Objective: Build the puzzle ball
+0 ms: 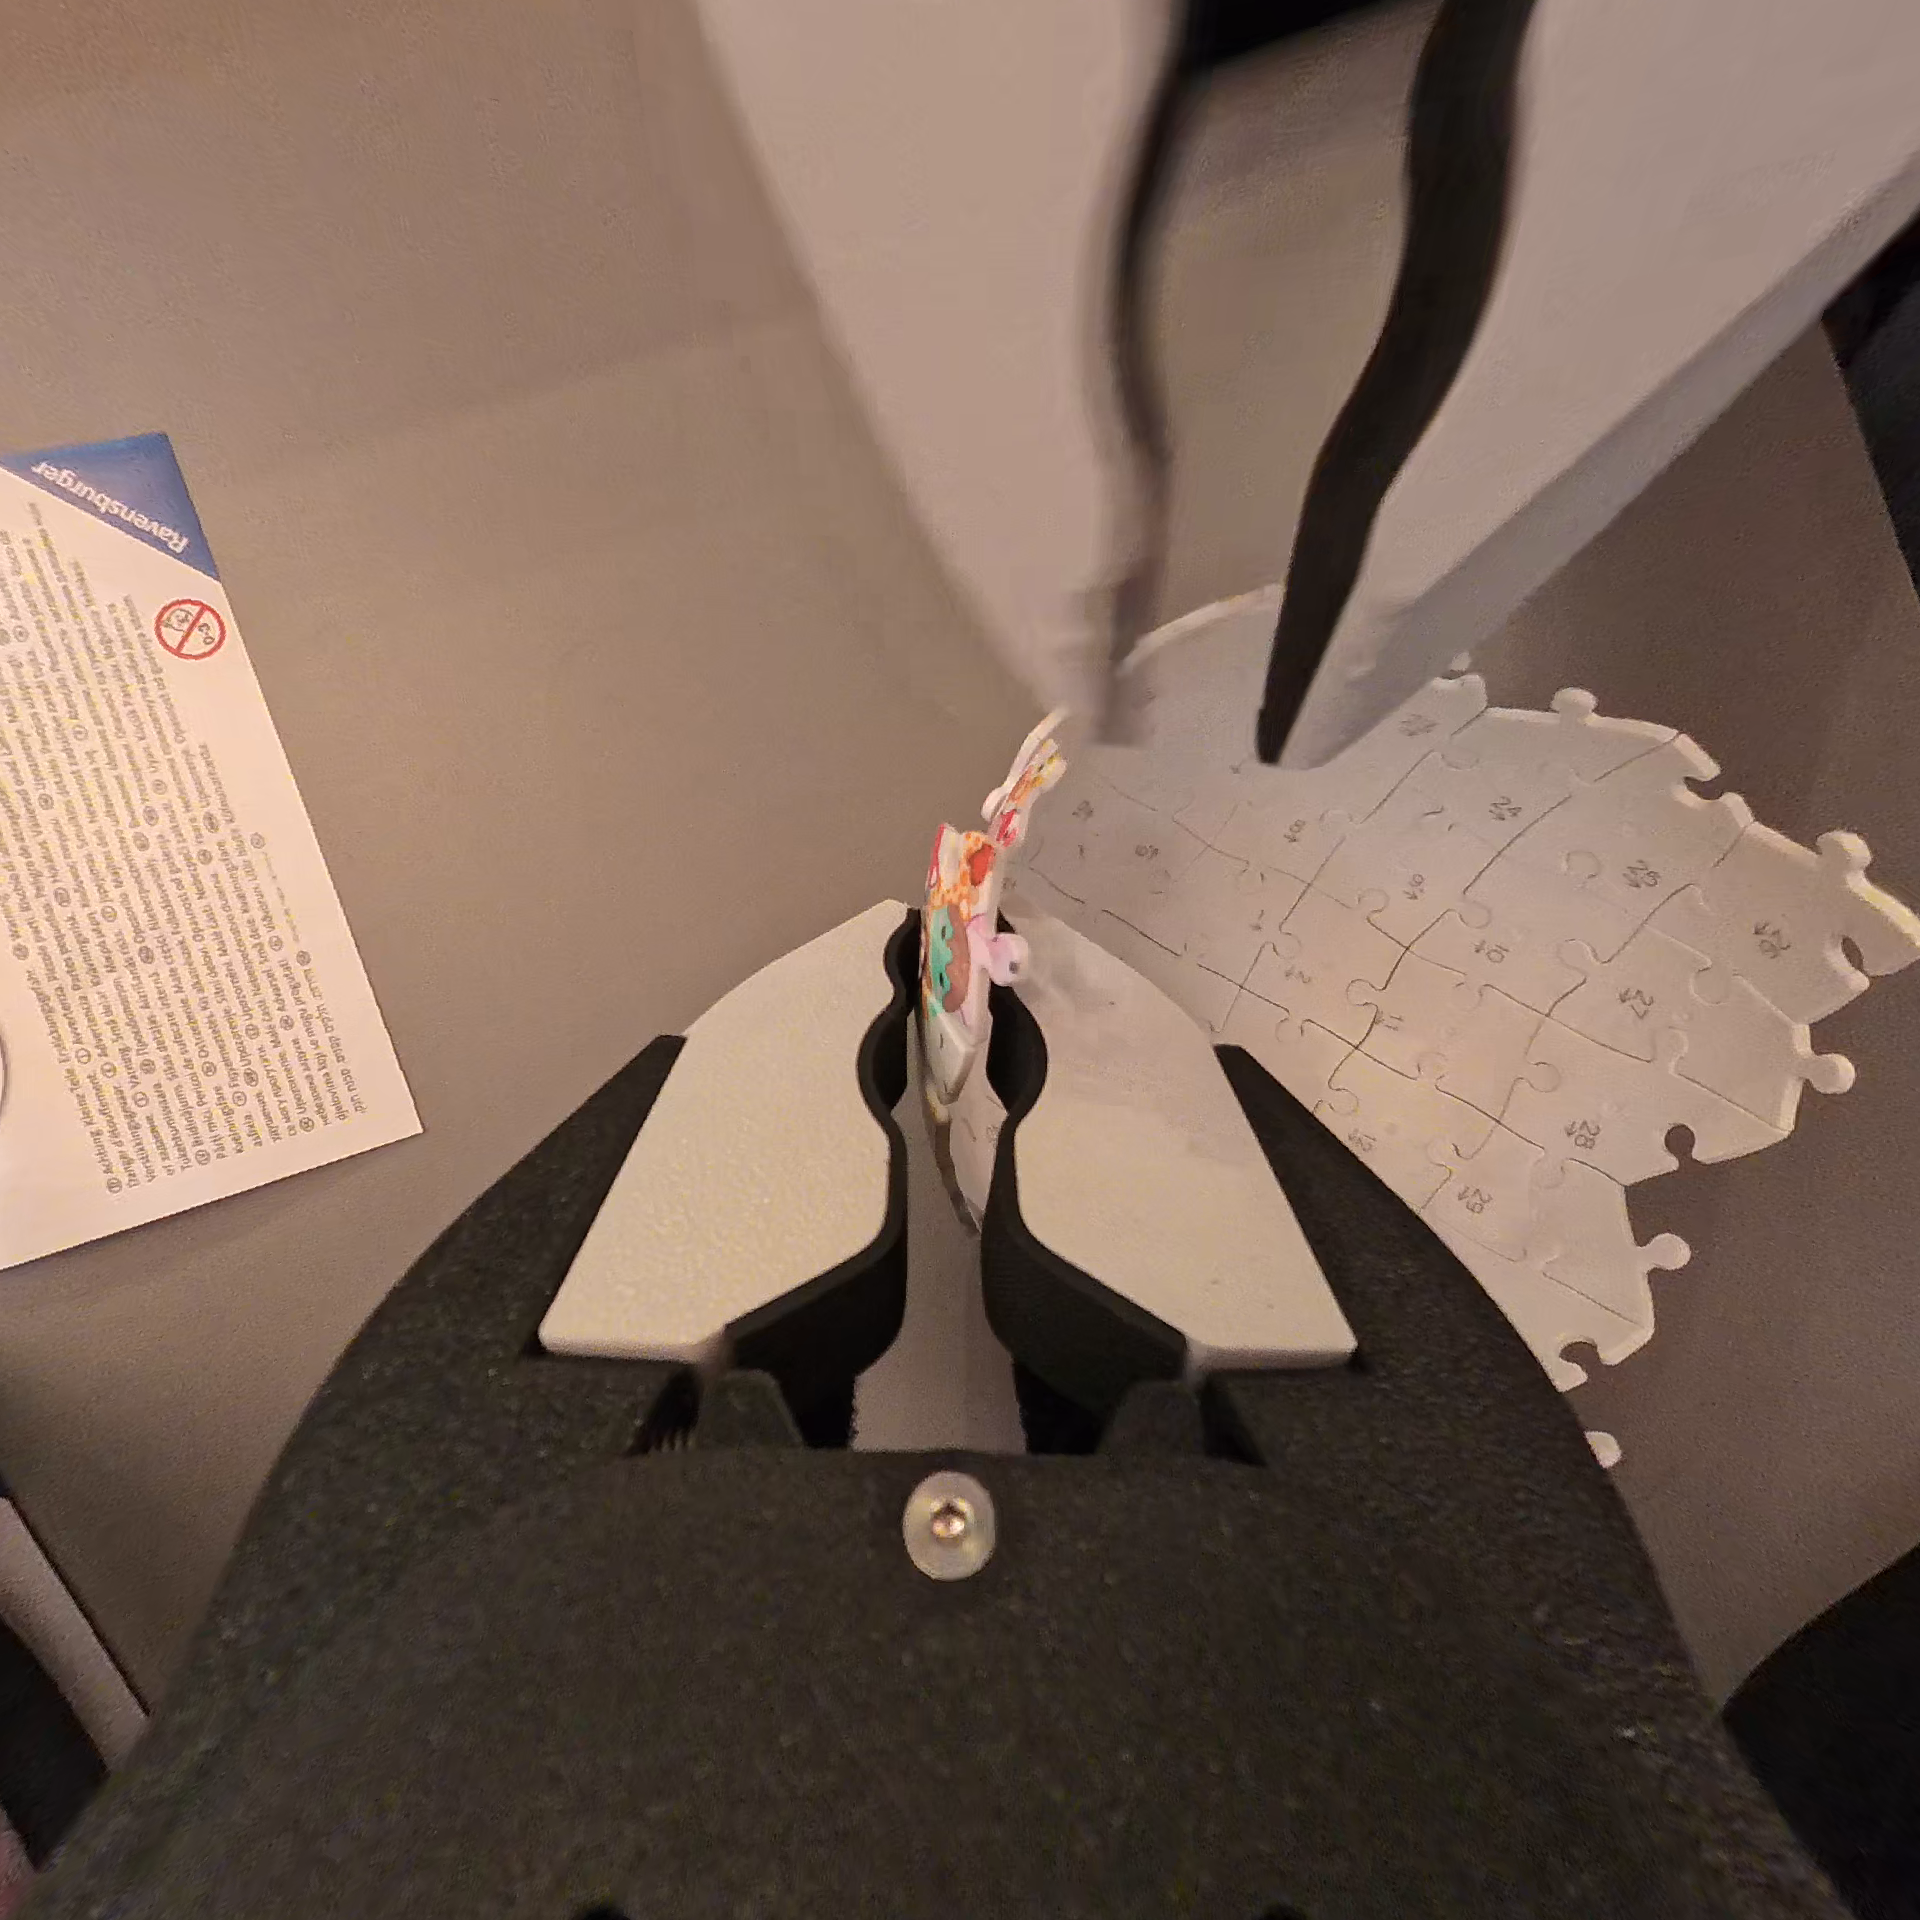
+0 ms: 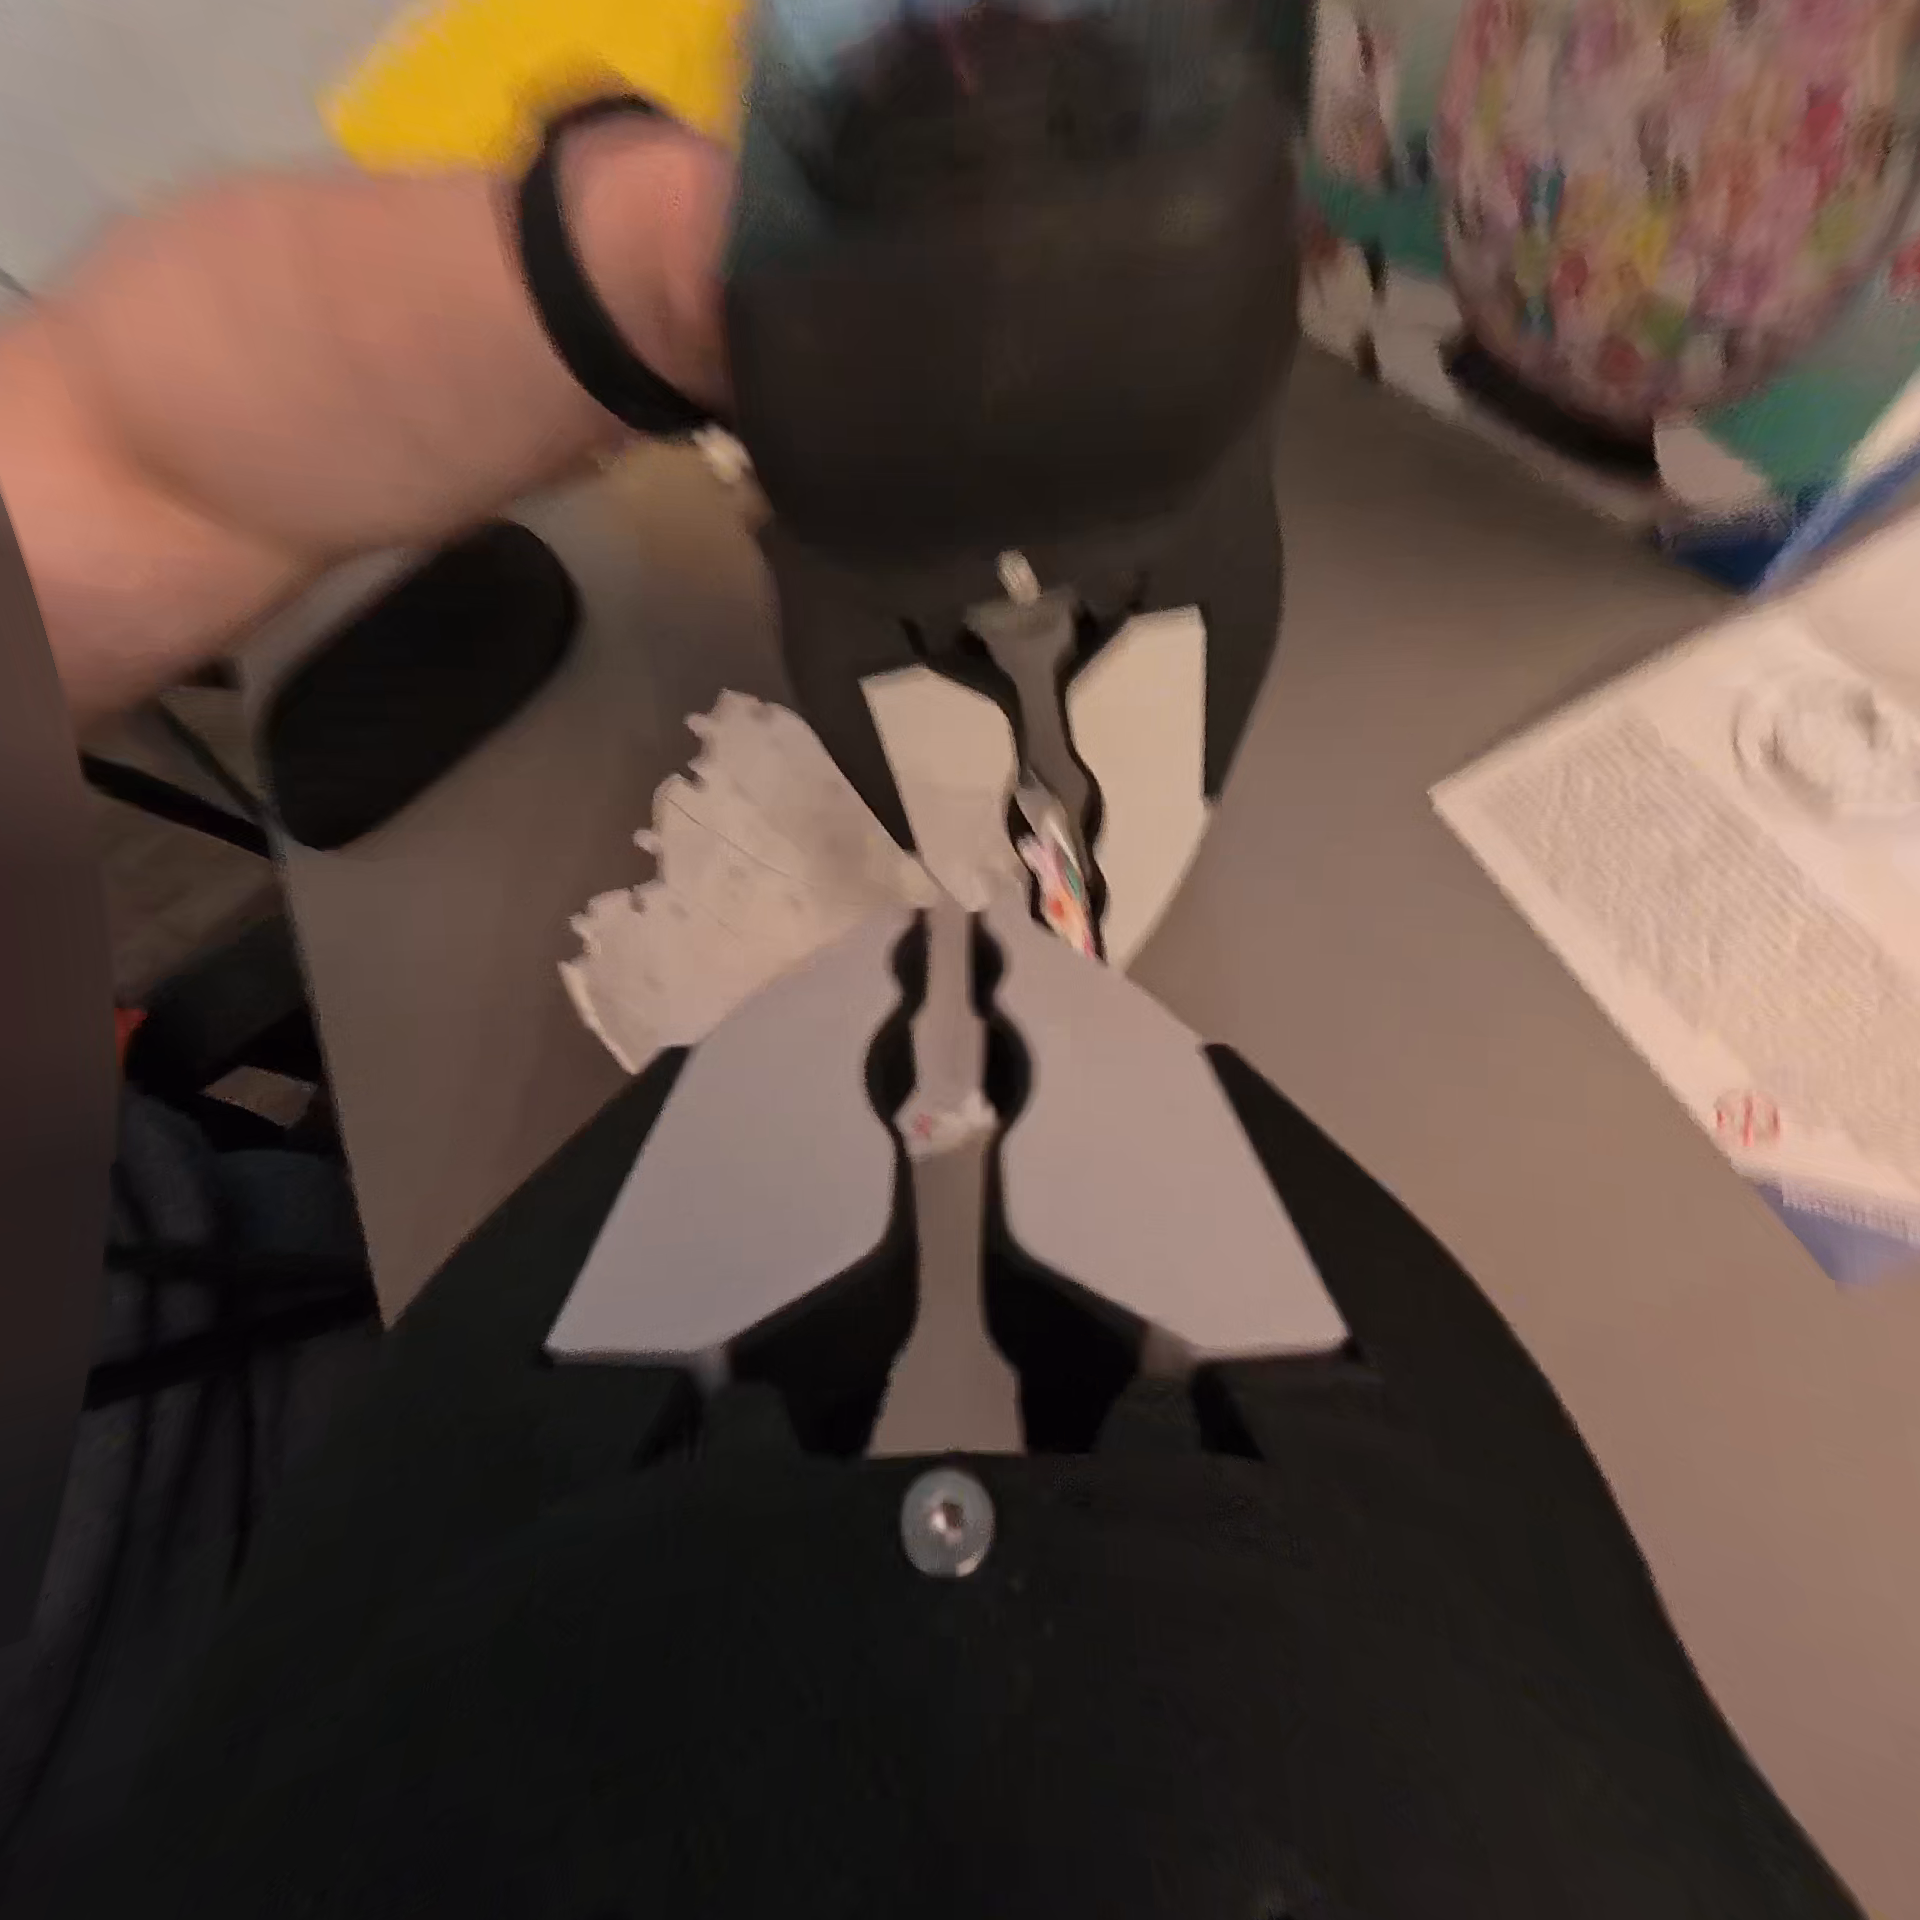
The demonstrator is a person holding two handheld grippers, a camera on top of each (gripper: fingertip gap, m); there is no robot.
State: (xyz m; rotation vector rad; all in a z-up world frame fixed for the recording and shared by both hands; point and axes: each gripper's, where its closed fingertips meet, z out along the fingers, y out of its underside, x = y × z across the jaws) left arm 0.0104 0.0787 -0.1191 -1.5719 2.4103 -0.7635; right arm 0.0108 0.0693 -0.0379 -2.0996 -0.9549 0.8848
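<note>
Surface: grey-brown tabletop point(image 1: 540, 312), matte, seen in both wrist views.
Leaflet: printed white sheet with a blue corner point(image 1: 177, 831), lying flat at the left edge of the left wrist view; it appears again at the right of the right wrist view point(image 2: 1683, 894).
Puzzle section: curved sheet of joined pieces point(image 1: 1475, 997), white numbered backs facing the camera, centre right of the left wrist view, raised off the table; its knobbed rim shows left of centre in the right wrist view point(image 2: 727, 894).
Left gripper point(image 1: 951, 997): clenched on the section's edge, printed colour side showing edge-on between its black pads; seen head-on at upper centre of the right wrist view point(image 2: 1049, 810).
Right gripper point(image 2: 948, 1029): clamped on a white part of the puzzle, blurred; whether this is a loose piece or the section's rim I cannot tell. It enters the left wrist view from the top point(image 1: 1195, 717), meeting the section.
Hand: a person's hand point(image 2: 312, 416), upper left of the right wrist view, behind the left gripper.
Box art: colourful ball picture point(image 2: 1683, 208), upper right, blurred.
</note>
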